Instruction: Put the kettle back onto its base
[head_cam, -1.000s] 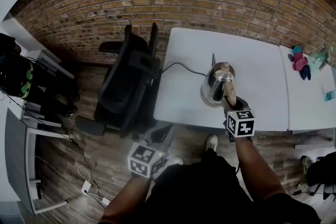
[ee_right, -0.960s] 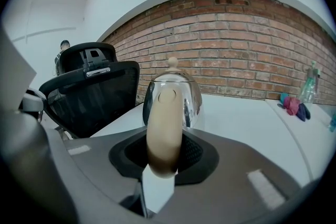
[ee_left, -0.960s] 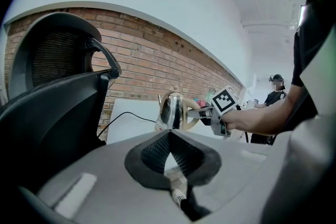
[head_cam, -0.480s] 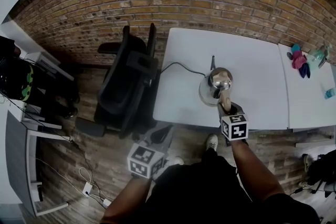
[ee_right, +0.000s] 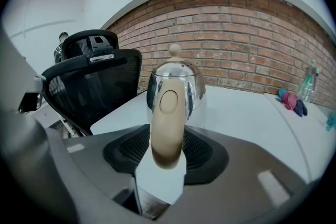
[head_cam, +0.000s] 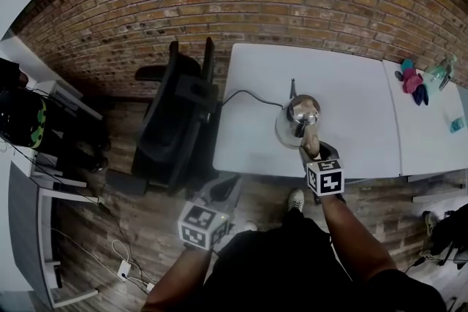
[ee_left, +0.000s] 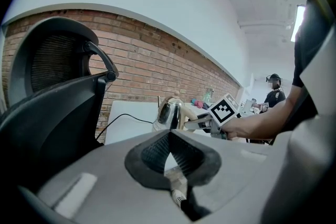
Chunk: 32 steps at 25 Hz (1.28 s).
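One kettle handle [ee_right: 167, 113] between just-opened right hand-held gripper [ee_right: 167, 150] jaws.

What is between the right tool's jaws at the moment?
The kettle's tan handle, as the right gripper view shows. The right tool has just been opening its jaws, and they now stand apart around the handle.

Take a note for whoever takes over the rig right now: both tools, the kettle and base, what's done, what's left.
Right tool: jaws have just been opening, now apart either side of the handle, not pressing it.
Left tool: shut, empty, held off the table.
Kettle looks seated on its base.
Done: placing. Left: pull the right tool clear.
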Each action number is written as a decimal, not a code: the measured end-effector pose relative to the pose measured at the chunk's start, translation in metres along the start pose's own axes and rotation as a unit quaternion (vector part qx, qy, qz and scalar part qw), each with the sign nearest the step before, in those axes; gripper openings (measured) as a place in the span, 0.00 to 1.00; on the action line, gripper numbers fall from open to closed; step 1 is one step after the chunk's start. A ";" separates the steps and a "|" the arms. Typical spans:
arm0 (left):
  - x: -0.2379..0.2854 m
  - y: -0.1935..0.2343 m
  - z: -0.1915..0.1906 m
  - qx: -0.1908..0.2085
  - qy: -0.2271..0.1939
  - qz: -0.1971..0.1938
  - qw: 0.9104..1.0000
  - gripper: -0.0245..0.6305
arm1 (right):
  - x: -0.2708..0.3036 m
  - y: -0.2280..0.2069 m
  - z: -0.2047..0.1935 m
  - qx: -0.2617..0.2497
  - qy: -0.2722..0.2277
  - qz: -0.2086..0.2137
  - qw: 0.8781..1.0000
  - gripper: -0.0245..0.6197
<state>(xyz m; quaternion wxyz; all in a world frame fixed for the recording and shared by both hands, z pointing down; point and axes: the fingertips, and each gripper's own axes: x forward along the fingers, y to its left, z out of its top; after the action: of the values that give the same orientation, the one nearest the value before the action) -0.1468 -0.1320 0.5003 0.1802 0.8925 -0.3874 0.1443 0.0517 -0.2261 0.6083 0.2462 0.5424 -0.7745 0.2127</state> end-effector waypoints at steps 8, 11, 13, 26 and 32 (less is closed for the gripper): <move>-0.014 -0.004 0.001 0.010 -0.007 -0.012 1.000 0.04 | -0.051 0.005 0.005 -0.006 -0.026 -0.018 0.999 0.37; -0.021 -0.008 0.003 0.013 -0.017 -0.019 1.000 0.04 | -0.074 0.013 0.013 -0.007 -0.048 -0.018 0.999 0.28; -0.027 -0.011 0.006 0.014 -0.025 -0.023 0.999 0.04 | -0.089 0.024 0.020 -0.006 -0.068 -0.011 0.998 0.16; -0.068 -0.031 -0.001 -0.031 -0.049 -0.062 0.996 0.04 | -0.158 0.123 0.030 0.195 -0.157 0.127 0.960 0.08; -0.068 -0.052 0.005 -0.035 -0.057 -0.099 0.993 0.04 | -0.205 0.156 0.039 0.137 -0.203 0.123 0.962 0.08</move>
<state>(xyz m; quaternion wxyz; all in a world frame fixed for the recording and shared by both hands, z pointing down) -0.1523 -0.0576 0.4579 0.2018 0.9265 -0.3116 0.0607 -0.0425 -0.0485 0.4423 -0.0212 0.5033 -0.8325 0.2307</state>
